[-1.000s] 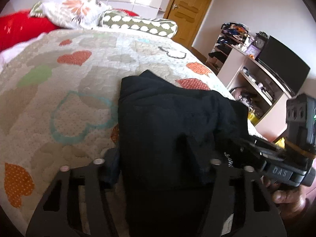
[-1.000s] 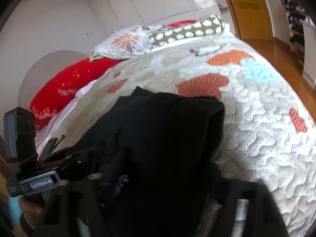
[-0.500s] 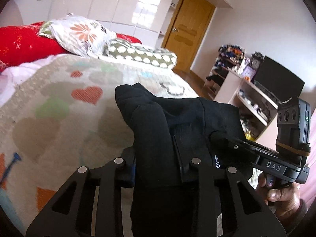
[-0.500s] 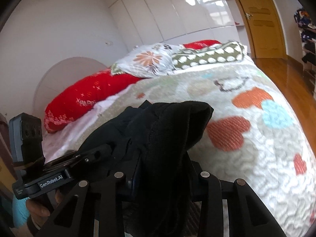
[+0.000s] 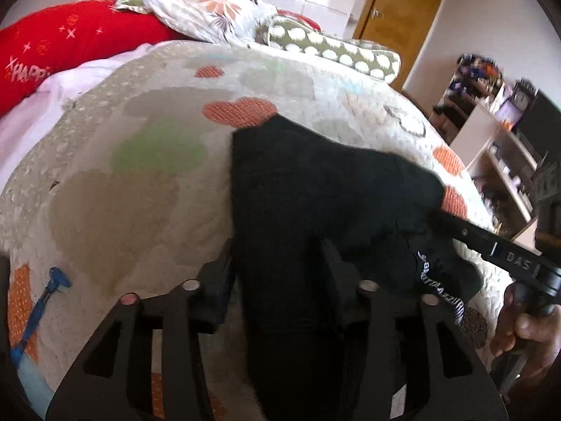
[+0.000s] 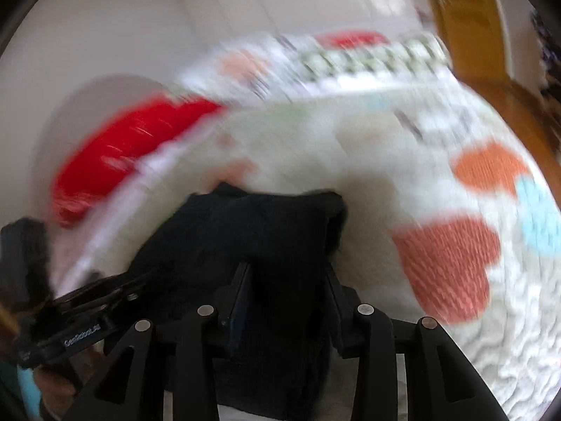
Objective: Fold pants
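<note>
The black pants (image 5: 315,182) are bunched in a folded heap on the heart-patterned quilt (image 5: 140,193). My left gripper (image 5: 277,256) straddles their near left part. Its jaws are opening, the cloth still lies between them, and a thin strip of quilt shows beside the left pad. In the blurred right wrist view, my right gripper (image 6: 285,270) is shut on the near right part of the pants (image 6: 266,224), with cloth filling the gap between its pads. Each gripper's body also shows at the edge of the other's view, with a hand (image 5: 526,326) on it.
A red pillow (image 5: 70,42), a floral pillow (image 5: 210,3) and a dotted bolster (image 5: 333,52) lie at the head of the bed. To the right, past the bed's edge, stand a shelf unit (image 5: 498,147) with a dark screen and a wooden door (image 5: 396,10).
Both grippers lifted the pants, carried them across the bed and brought them down onto the quilt. The left jaws squeezed the cloth half a second ago and now stand wider.
</note>
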`<control>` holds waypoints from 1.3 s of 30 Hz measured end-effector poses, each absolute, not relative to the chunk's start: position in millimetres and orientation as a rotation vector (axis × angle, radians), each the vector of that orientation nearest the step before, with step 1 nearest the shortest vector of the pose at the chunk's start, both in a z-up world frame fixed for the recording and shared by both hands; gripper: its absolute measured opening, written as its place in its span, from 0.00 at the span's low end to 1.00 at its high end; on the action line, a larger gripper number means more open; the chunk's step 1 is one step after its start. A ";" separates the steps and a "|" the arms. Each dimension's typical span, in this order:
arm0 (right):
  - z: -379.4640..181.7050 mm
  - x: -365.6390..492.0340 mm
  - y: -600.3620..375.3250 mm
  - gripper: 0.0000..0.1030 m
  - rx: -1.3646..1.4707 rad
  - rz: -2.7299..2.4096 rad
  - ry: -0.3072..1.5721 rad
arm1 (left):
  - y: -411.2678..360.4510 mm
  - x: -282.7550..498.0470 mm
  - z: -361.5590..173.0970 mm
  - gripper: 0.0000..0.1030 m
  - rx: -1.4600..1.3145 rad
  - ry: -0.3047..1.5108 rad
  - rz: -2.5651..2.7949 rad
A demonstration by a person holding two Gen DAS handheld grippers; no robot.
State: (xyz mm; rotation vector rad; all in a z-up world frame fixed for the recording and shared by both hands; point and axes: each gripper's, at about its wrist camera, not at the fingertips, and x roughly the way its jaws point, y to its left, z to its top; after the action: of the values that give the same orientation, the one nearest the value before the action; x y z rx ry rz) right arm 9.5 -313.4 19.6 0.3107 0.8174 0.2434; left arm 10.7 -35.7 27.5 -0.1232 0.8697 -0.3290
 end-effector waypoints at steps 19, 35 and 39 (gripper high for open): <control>23.8 69.4 -256.2 0.35 0.152 0.372 0.817 | -55.3 0.2 27.3 0.60 0.009 0.787 -0.289; 45.8 -13.4 -256.6 0.42 0.071 0.293 0.799 | -51.0 -3.7 26.8 0.66 -0.034 0.795 -0.272; 20.0 -30.7 -257.4 0.48 0.029 0.264 0.796 | -52.6 -5.1 26.2 0.66 -0.024 0.790 -0.268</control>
State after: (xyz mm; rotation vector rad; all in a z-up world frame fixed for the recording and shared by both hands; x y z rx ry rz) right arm -30.7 -257.4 20.0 0.0285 0.7960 0.2644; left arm -5.1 -52.6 26.2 -0.0242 0.7897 -0.2685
